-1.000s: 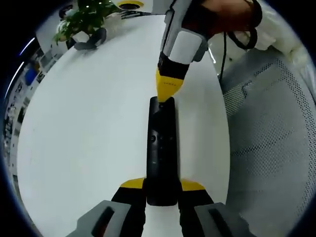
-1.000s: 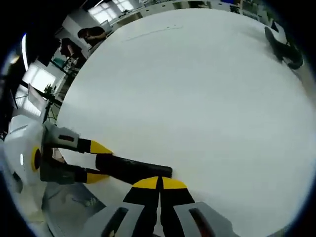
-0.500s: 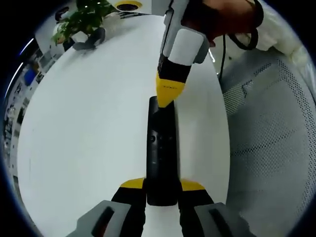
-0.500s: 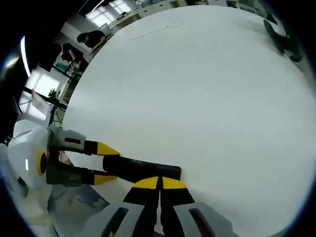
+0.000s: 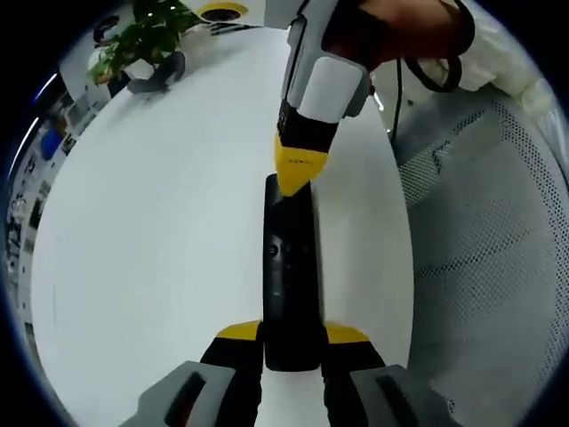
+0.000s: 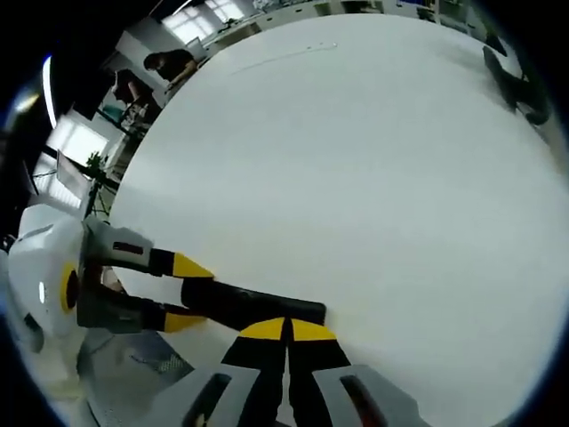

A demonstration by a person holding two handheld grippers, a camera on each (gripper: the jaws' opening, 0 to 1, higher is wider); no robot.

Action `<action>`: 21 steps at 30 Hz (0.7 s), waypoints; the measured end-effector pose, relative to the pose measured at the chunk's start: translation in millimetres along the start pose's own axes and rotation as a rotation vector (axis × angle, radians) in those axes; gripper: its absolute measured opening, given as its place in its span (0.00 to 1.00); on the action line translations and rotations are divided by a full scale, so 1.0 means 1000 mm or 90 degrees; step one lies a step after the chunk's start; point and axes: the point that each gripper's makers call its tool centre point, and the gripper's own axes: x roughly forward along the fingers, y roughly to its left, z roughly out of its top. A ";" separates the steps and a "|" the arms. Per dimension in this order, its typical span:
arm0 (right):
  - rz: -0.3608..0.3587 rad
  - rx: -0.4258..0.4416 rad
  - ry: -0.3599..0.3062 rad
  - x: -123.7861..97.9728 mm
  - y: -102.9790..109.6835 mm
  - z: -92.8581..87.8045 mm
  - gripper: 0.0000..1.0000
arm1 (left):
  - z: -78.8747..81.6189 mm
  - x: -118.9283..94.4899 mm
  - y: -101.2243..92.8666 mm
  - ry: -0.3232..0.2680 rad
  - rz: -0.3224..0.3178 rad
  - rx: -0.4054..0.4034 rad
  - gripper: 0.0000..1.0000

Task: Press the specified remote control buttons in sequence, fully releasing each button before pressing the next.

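Observation:
A long black remote (image 5: 289, 276) lies lengthwise on the white table (image 5: 160, 231). My left gripper (image 5: 292, 342) is shut on its near end, one yellow-tipped jaw on each side. From the top of the left gripper view my right gripper (image 5: 295, 173) comes down, its jaws shut into a single yellow point that meets the remote's far end. In the right gripper view that same right gripper (image 6: 286, 331) rises shut from the bottom, right at the end of the remote (image 6: 253, 304). The left gripper (image 6: 185, 292) clamps it from the left. The frames leave unclear whether a button is pressed.
A potted plant (image 5: 147, 31) and a dark object (image 5: 153, 76) stand at the table's far left, with a yellow item (image 5: 222, 11) behind them. A white mesh chair (image 5: 480, 222) lies past the table's right edge. A person (image 6: 169, 62) sits far off.
My right gripper's tip has shifted slightly to the left over the remote's far end. The left gripper keeps its hold and the remote has not moved.

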 end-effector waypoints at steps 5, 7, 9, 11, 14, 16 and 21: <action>0.003 0.015 0.005 0.001 -0.001 0.001 0.00 | 0.000 0.001 0.000 0.017 -0.002 0.006 0.23; 0.004 0.016 0.004 0.001 0.000 0.000 0.00 | 0.000 0.001 0.000 0.022 -0.004 0.009 0.23; 0.005 0.015 0.000 0.001 -0.001 0.001 0.00 | 0.001 0.001 0.001 0.029 -0.007 0.005 0.23; 0.005 0.014 0.001 0.001 -0.001 0.001 0.00 | 0.001 0.001 0.000 0.036 -0.008 0.009 0.23; -0.005 0.011 -0.001 0.000 0.001 0.000 0.00 | 0.000 0.001 0.000 0.037 -0.008 0.012 0.23; -0.010 -0.002 -0.004 0.000 0.001 -0.001 0.00 | 0.000 0.001 0.000 0.035 -0.007 0.010 0.23; -0.012 -0.004 -0.001 -0.001 0.001 0.000 0.00 | 0.000 0.001 0.000 0.037 -0.006 0.010 0.23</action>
